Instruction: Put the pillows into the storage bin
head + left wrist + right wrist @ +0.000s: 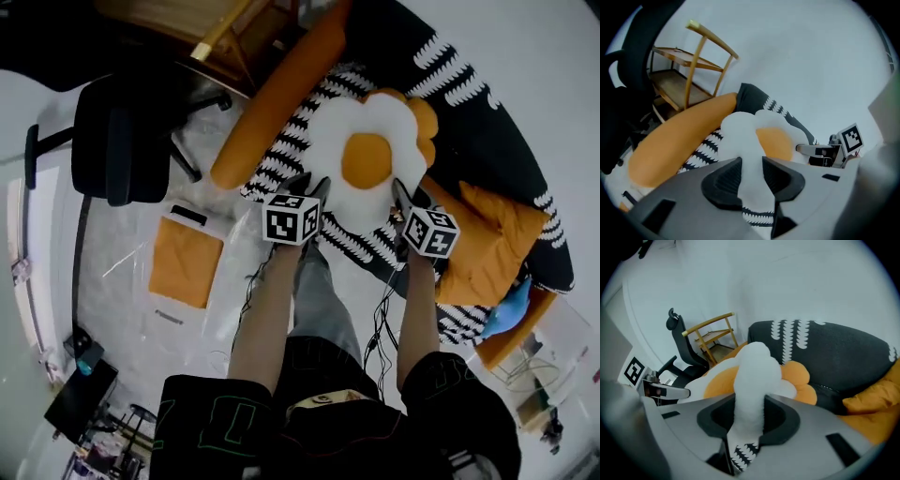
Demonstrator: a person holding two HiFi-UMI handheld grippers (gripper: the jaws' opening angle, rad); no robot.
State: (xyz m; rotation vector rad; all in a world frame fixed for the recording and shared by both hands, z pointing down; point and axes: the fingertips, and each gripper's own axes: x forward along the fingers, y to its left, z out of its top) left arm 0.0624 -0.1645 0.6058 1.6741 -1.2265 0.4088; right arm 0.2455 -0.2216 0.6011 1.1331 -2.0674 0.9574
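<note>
A flower-shaped pillow (366, 159) with white petals and an orange centre hangs between my two grippers, above a black-and-white patterned cushion (450, 84). My left gripper (314, 192) is shut on a white petal at the pillow's left edge; in the left gripper view the petal (740, 131) is squeezed between the jaws (751, 176). My right gripper (405, 202) is shut on a petal at the right edge; the right gripper view shows that petal (757, 366) pinched in the jaws (750, 416). A long orange bolster pillow (281, 94) lies to the left.
An orange square pillow (492, 239) lies to the right, with a blue item (511, 309) and a see-through container (553, 352) below it. A flat orange cushion (186, 262) is on the floor at left. A black office chair (122, 141) and a wooden rack (187, 23) stand behind.
</note>
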